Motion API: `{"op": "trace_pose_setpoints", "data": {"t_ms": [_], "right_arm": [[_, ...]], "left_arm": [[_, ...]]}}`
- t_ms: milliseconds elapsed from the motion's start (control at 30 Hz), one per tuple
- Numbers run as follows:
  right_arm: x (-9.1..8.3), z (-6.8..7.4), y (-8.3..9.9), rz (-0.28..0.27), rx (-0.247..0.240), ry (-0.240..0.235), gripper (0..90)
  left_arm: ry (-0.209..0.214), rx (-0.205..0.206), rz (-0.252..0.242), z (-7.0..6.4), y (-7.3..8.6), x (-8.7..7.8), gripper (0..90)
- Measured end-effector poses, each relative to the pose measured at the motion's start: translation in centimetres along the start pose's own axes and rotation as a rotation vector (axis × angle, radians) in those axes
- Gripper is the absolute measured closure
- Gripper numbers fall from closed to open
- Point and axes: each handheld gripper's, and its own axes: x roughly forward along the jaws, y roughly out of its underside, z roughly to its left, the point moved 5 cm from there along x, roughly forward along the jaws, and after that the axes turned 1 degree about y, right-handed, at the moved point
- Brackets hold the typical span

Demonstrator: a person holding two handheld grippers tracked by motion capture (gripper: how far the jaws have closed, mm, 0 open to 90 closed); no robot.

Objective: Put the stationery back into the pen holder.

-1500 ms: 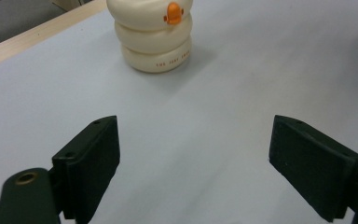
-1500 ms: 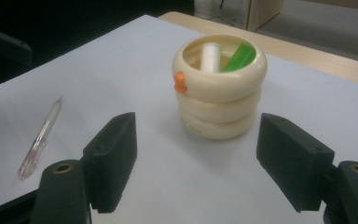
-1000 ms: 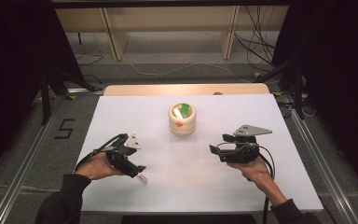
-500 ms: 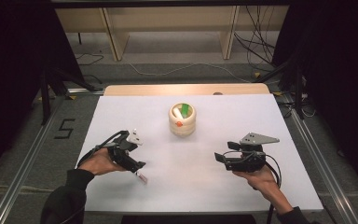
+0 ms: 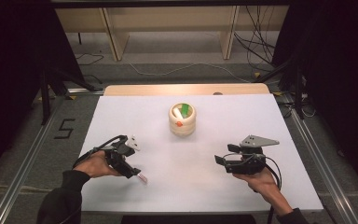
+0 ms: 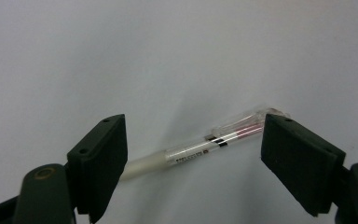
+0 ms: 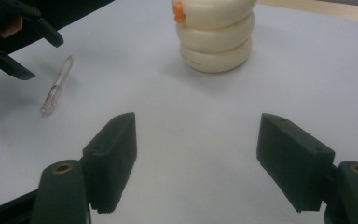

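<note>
White paper is covering the worktop [image 5: 270, 121]. Near its front edge toward the left corner, a clear pen [image 6: 205, 144] is lying flat between the spread jaws of the left gripper [image 6: 193, 156], untouched by either. Toward the front right, the right gripper [image 7: 196, 154] is hovering with jaws spread wide, pinching nothing. Farther back, at mid-worktop, a cream ridged holder [image 5: 182, 119] is standing upright.
</note>
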Motion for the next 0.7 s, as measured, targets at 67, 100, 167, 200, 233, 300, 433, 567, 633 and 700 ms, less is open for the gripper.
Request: {"op": "trace_pose_setpoints", "data": {"t_ms": [67, 100, 167, 200, 233, 300, 433, 567, 633, 700], "right_arm": [[0.0, 0.0, 0.0, 0.001, 0.002, -0.002, 29.5], [0.0, 0.0, 0.1, 0.000, -0.001, -0.003, 29.5], [0.0, 0.1, 0.2, 0.000, 0.000, -0.004, 29.4], [0.0, 0.2, 0.2, 0.001, 0.002, -0.006, 29.2], [0.0, 0.2, 0.3, 0.003, 0.003, -0.008, 29.1], [0.0, 0.3, 0.3, 0.001, -0.001, -0.013, 29.0], [-0.1, 0.6, 0.4, 0.004, -0.005, -0.019, 28.8], [-0.2, 0.7, 0.4, -0.003, -0.003, -0.023, 28.2], [-0.3, 0.7, 0.4, -0.008, -0.001, -0.028, 27.8], [-0.4, 0.8, 0.4, -0.010, 0.000, -0.029, 27.6]], "left_arm": [[0.012, 0.016, 0.015, -0.2, 0.0, 0.0, 22.7], [0.013, 0.020, 0.021, -0.2, 0.0, 0.1, 22.7], [0.024, 0.037, 0.044, -0.4, 0.1, 0.3, 22.7], [0.023, 0.043, 0.051, -0.6, 0.2, 0.6, 22.7], [0.020, 0.054, 0.065, -0.6, 0.2, 0.7, 22.7], [0.024, 0.068, 0.086, -0.6, 0.3, 0.9, 22.7], [0.016, 0.081, 0.107, -0.8, 0.5, 1.4, 22.7], [0.017, 0.116, 0.137, -0.8, 0.5, 1.7, 22.7], [0.014, 0.117, 0.138, -0.9, 0.5, 1.9, 22.7], [0.019, 0.120, 0.149, -0.8, 0.5, 2.1, 22.7]]}}
